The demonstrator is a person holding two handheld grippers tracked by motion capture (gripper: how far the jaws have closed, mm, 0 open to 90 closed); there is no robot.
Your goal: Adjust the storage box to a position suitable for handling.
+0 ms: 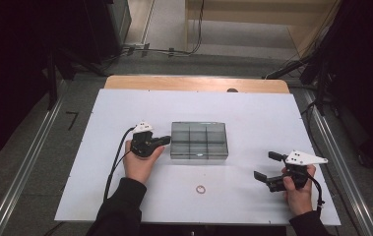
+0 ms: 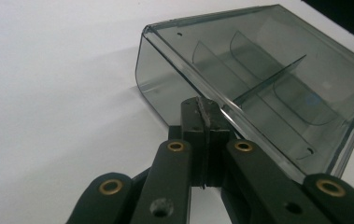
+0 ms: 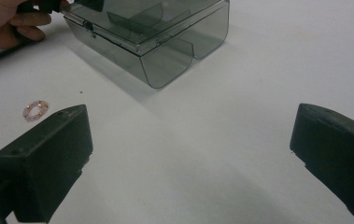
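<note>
Bracing: the left gripper (image 1: 162, 140), jaws pressed together with nothing between them, rests its tips against the left end wall of the smoked clear compartment box (image 1: 199, 140), judged as a stop that keeps the box from sliding.
Left tips: in the left gripper view the closed tips (image 2: 201, 122) sit at the box's upper edge (image 2: 188, 74), touching or just beside the lid seam; which of the two cannot be told.
Right gripper (image 1: 266, 167): jaws stand wide apart and empty, held over bare table (image 1: 125, 108), well apart from the box, judged ready for a pick.
Box position: centre of the white table, lid closed, dividers visible through the lid.
Box axis: long axis runs left to right in the high view; the short ends face the two hands.
Latch: a small clasp (image 3: 88, 25) shows on a long side wall, toward the person.
Bead ring (image 1: 201, 189): a small pink ring with gold beads (image 3: 35, 109) lies flat near the table's front edge, between the hands, apart from the box.
Ring axis: round, so no long axis; the opening faces up.
Likely next move: right gripper to the bead ring.
</note>
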